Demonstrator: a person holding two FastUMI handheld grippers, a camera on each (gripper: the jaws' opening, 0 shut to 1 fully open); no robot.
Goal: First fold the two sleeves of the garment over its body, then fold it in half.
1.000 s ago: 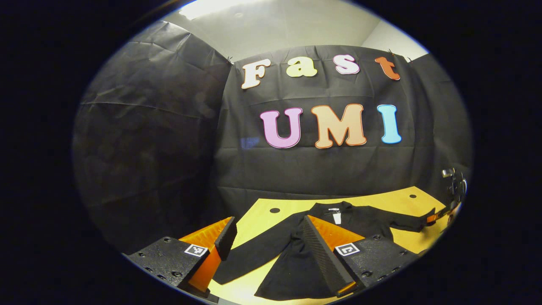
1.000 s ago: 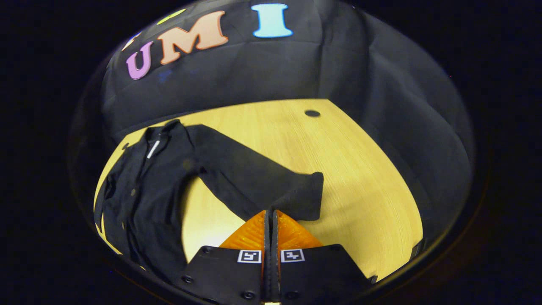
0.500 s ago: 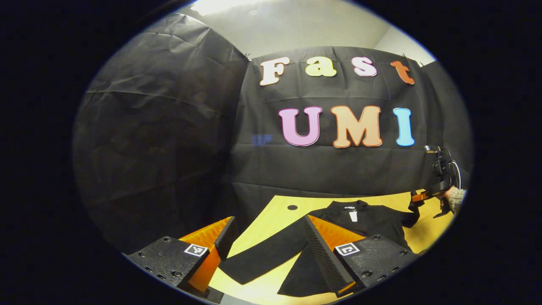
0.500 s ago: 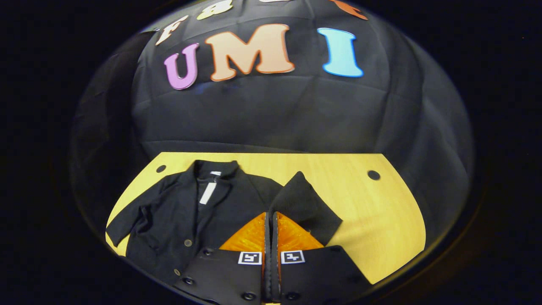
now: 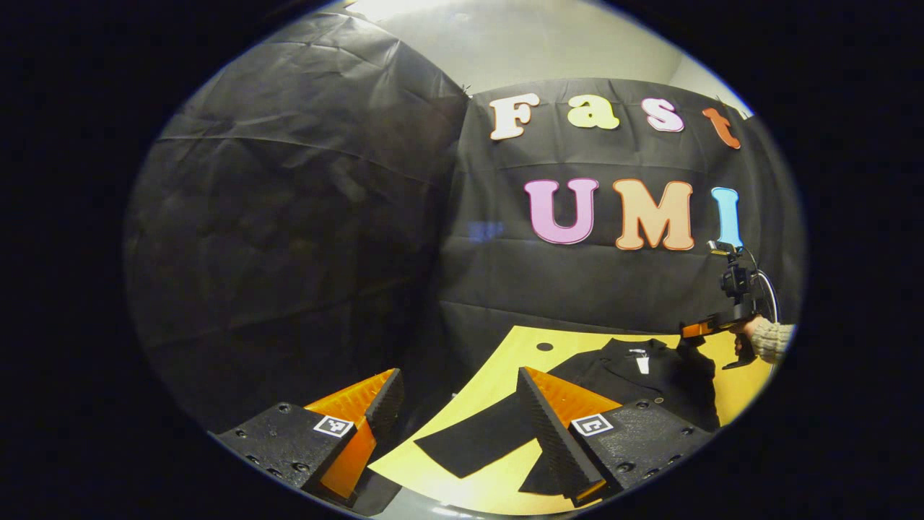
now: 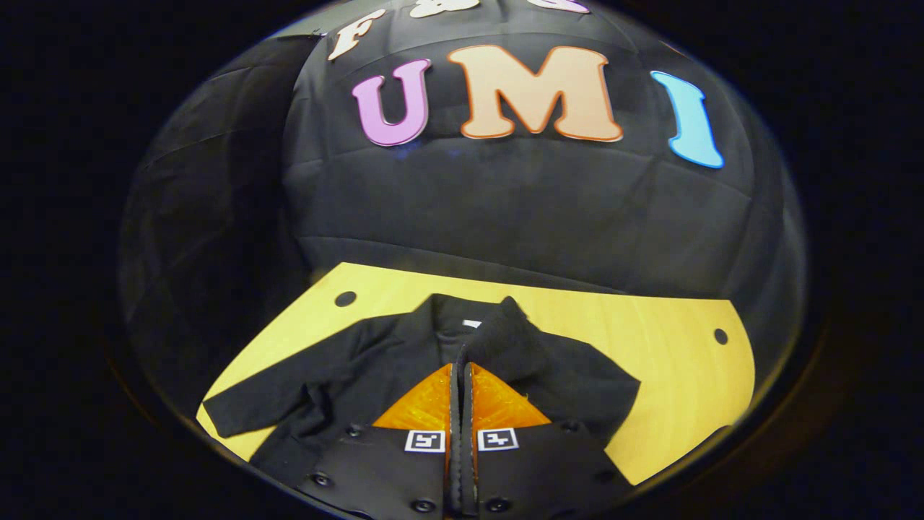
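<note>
A black button-front garment (image 6: 339,375) lies spread on the yellow table (image 6: 650,339), collar toward the booth wall. My right gripper (image 6: 460,370) is shut on the cuff of the right sleeve (image 6: 520,347) and holds it lifted above the garment's chest, near the collar. In the left gripper view the garment (image 5: 650,379) lies to the right, and its left sleeve (image 5: 476,440) stretches flat toward the table's near edge. My left gripper (image 5: 462,408) hangs open over that edge with nothing between its fingers. The right gripper (image 5: 696,330) shows far off there, held by a hand (image 5: 747,328).
Black cloth walls close the table on the back and both sides. The tabletop has round holes (image 6: 345,298) (image 6: 720,336) near its back corners. Bare wood lies to the right of the garment (image 6: 686,375). A knit sleeve (image 5: 772,339) of the person shows at the right.
The right gripper has lifted the right sleeve off the table and carried it leftward over the garment's body. The left gripper stayed open and drifted left toward the table edge.
</note>
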